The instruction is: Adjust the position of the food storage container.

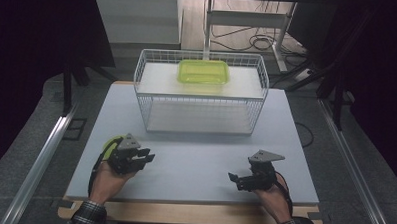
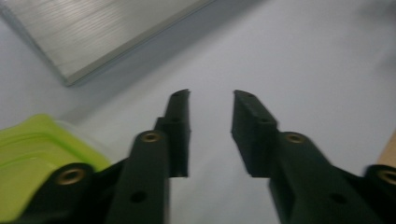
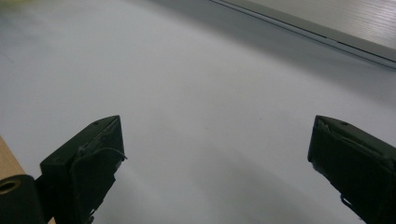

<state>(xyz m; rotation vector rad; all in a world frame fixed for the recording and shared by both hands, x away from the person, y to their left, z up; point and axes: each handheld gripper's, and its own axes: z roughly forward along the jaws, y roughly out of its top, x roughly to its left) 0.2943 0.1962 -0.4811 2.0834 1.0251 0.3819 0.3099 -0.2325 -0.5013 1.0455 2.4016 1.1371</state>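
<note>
In the high view the left gripper [image 1: 146, 156] sits at the lower left of the frame, held in the person's left hand [image 1: 109, 181] over the grey table [image 1: 200, 157]. Its jaws stand narrow, with a small gap between them and nothing in that gap. In the left gripper view the left gripper [image 2: 211, 100] points across bare table, the two black jaws close together, and the picture is blurred.

A green lid [image 1: 110, 144] lies on the table just behind and left of the left gripper in the high view, partly hidden by it. In the left gripper view the lid [image 2: 32, 154] fills the lower left corner, beside the left jaw and outside the gap. Whether it touches the gripper cannot be told.

The right gripper [image 1: 234, 179] is at the lower right of the high view, held in the right hand [image 1: 273, 197], pointing toward the middle of the frame. In the right gripper view the right gripper [image 3: 215, 135] has its jaws wide apart with only table between them.

A white wire basket [image 1: 199, 92] stands at the upper middle of the high view, on the far part of the table. A green box [image 1: 203, 72] rests on the upper shelf in it, well apart from both grippers.
</note>
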